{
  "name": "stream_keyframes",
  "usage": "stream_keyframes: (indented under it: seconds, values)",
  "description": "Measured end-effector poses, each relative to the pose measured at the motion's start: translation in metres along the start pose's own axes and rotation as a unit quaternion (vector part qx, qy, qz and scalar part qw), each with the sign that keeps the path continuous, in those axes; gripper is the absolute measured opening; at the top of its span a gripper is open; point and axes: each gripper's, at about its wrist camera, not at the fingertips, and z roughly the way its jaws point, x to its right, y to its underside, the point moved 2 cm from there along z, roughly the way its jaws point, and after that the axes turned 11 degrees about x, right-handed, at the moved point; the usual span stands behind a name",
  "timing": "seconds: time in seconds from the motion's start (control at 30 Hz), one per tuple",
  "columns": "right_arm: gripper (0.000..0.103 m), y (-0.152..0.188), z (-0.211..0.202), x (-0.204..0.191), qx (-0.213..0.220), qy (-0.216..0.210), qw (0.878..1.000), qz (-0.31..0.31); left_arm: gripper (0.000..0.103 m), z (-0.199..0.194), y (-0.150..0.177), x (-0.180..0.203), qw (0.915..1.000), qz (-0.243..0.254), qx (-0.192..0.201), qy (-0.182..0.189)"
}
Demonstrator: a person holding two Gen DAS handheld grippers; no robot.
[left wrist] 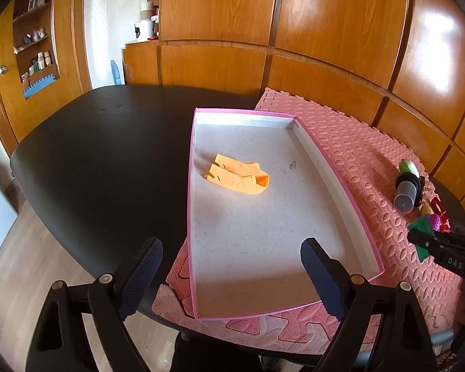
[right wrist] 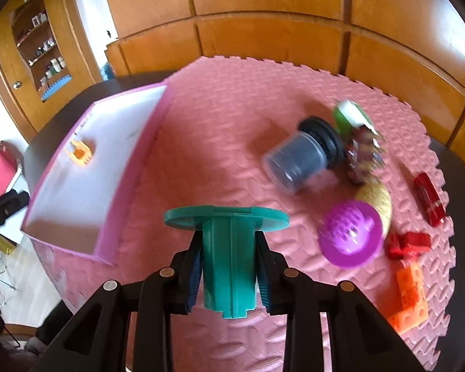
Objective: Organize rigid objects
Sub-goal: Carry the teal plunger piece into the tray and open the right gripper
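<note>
A pink-rimmed box lid (left wrist: pixel 334 161) with a white floor lies on the pink foam mat (left wrist: pixel 372 142), and one orange plastic piece (left wrist: pixel 237 178) rests inside it. My left gripper (left wrist: pixel 231 276) hovers open over the lid's near end, nothing between its fingers. My right gripper (right wrist: pixel 229 266) is shut on a teal flanged plastic part (right wrist: pixel 228 241), held above the mat, right of the lid (right wrist: pixel 130 167). That gripper (left wrist: pixel 424 238) and the teal part show at the right edge of the left wrist view.
On the mat to the right lie a grey jar with a black cap (right wrist: pixel 297 158), a purple ball (right wrist: pixel 350 235), a yellow piece (right wrist: pixel 378 201), red blocks (right wrist: pixel 427 198) and orange cubes (right wrist: pixel 410 297). A black table (left wrist: pixel 108 142) carries the mat; wooden cabinets (left wrist: pixel 325 31) stand behind.
</note>
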Motion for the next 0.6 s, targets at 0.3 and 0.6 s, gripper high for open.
stream_keyframes:
  seconds: [0.3,0.6]
  values:
    - [0.030,-0.020,0.011,-0.041,0.010,-0.043,0.999,-0.017,0.091,0.003,0.002,-0.005,1.0000,-0.004,-0.005,-0.001]
    - [0.030,-0.057,0.036,-0.098,0.011,-0.097,0.995,-0.034,0.091,0.001,0.003,-0.027,0.9996,-0.021,-0.005,-0.015]
